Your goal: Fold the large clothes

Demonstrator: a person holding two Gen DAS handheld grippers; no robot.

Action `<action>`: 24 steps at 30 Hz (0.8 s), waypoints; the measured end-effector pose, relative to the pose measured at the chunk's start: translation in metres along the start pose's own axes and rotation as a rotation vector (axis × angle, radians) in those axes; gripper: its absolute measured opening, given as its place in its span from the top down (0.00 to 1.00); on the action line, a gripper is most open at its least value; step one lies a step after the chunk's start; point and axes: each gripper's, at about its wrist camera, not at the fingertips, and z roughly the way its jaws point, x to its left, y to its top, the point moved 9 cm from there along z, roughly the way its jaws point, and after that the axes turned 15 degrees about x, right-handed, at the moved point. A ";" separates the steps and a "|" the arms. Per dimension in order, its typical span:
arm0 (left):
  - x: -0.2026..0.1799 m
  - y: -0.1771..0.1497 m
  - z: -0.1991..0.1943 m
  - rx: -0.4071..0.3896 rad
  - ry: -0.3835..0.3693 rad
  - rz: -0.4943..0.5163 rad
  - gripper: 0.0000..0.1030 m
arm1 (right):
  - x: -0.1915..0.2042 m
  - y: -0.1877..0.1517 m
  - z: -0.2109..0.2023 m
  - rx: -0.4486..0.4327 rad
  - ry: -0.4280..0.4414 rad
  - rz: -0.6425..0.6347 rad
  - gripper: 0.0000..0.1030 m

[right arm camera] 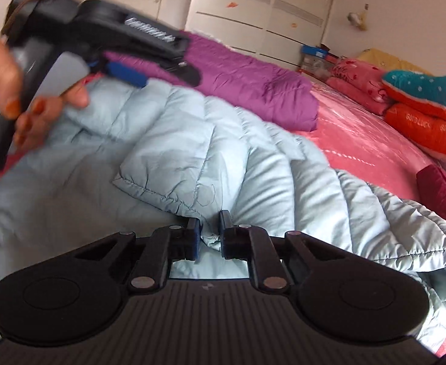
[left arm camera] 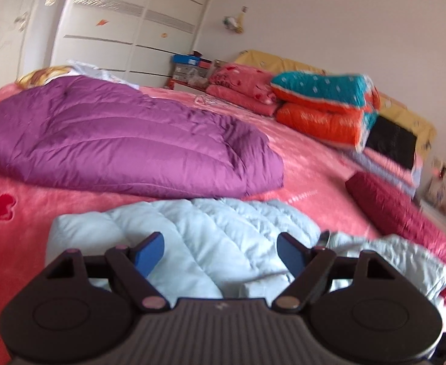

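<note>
Two grippers worked the pale blue quilted jacket [right arm camera: 192,152], which lay on the near part of the pink bed [right arm camera: 359,140], w/ a purple jacket [left arm camera: 116,140] beyond. Right gripper [right arm camera: 209,234]: fingers pinched a fabric edge. Left gripper [left arm camera: 219,251]: fingers spread, empty, above the jacket's left side. Best practice, prob.: seat left grip on a matching edge, then lift both evenly.

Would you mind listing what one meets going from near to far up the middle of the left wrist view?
Left gripper, open → light blue puffer jacket → purple puffer coat → pink bedspread → white wardrobe.
</note>
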 end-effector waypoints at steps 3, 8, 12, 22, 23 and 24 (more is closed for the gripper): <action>-0.011 -0.006 0.008 0.021 0.031 0.073 0.21 | -0.004 0.002 0.000 -0.008 0.020 0.018 0.80; -0.021 -0.010 0.018 0.039 0.082 0.156 0.21 | -0.014 -0.002 -0.011 -0.039 0.060 0.052 0.27; -0.028 -0.013 0.025 0.056 0.100 0.193 0.21 | -0.024 -0.004 -0.025 -0.074 0.099 0.093 0.08; -0.049 -0.019 0.028 0.078 0.152 0.273 0.21 | -0.075 -0.014 -0.027 -0.136 0.030 0.277 0.02; -0.051 -0.017 0.027 0.078 0.170 0.281 0.21 | -0.081 -0.012 -0.023 -0.143 0.038 0.304 0.02; -0.053 -0.015 0.026 0.079 0.188 0.285 0.21 | -0.086 -0.010 -0.021 -0.146 0.052 0.332 0.02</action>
